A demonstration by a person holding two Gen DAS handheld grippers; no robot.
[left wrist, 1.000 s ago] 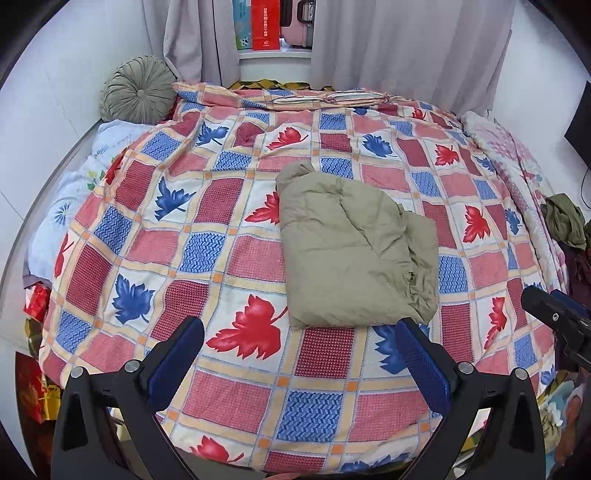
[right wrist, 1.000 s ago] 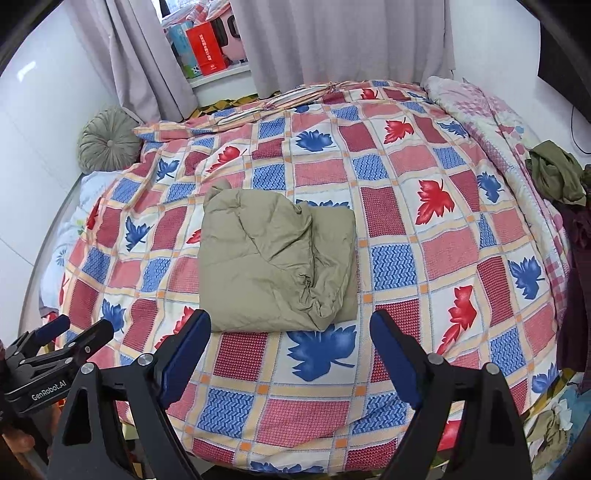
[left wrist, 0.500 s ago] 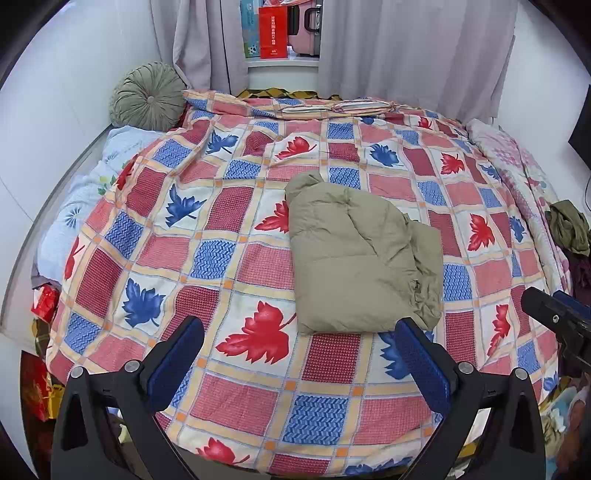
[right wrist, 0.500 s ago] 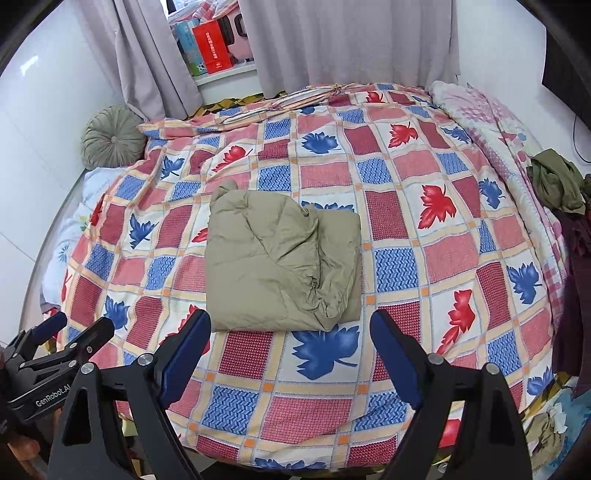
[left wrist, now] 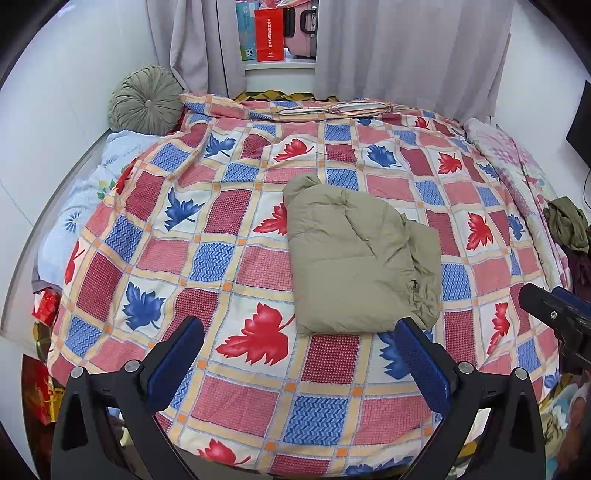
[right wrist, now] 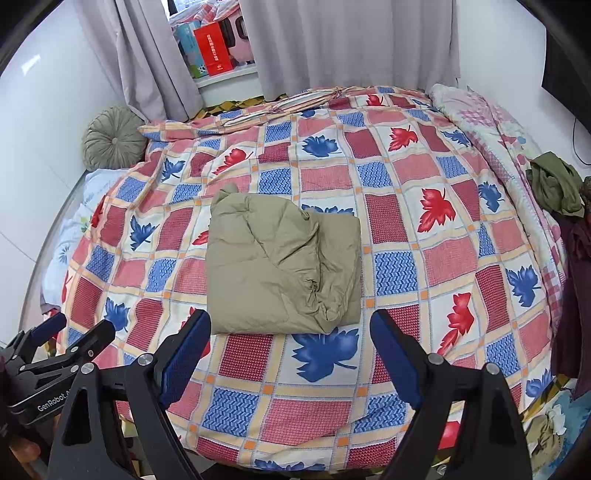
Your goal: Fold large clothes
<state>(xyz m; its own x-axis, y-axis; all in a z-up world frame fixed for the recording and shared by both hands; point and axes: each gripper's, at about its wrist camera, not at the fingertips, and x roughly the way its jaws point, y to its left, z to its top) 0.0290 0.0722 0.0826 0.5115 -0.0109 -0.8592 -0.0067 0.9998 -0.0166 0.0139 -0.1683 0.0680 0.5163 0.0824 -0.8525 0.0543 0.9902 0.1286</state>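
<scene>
Folded olive-green padded garment [left wrist: 360, 258] [right wrist: 282, 264] lay as a rough rectangle near the middle of the quilt [left wrist: 221, 258] [right wrist: 406, 221], a checked cover printed with red and blue leaves, which serves here as the landmark. The garment's rumpled, bunched edge faced the quilt's right side; its smoother panel faced the left. You held the left gripper [left wrist: 299, 360] above the quilt's near edge, its blue-padded tongs spread wide and holding nothing, apart from the garment's near hem. You held the right gripper [right wrist: 290, 354] likewise above the near edge, tongs wide and empty, with the garment just beyond and between them. Each gripper showed at the margin of the other's view. At the quilt's far-left corner rested a round pleated grey-green cushion [left wrist: 146, 99] [right wrist: 112, 136]. Beyond the quilt's far edge hung grey curtains [left wrist: 406, 51] [right wrist: 351, 40], parted around a red box [left wrist: 269, 35] [right wrist: 213, 48] on the sill. Off the quilt's right side lay a crumpled dark-green cloth [left wrist: 567, 223] [right wrist: 554, 184].
</scene>
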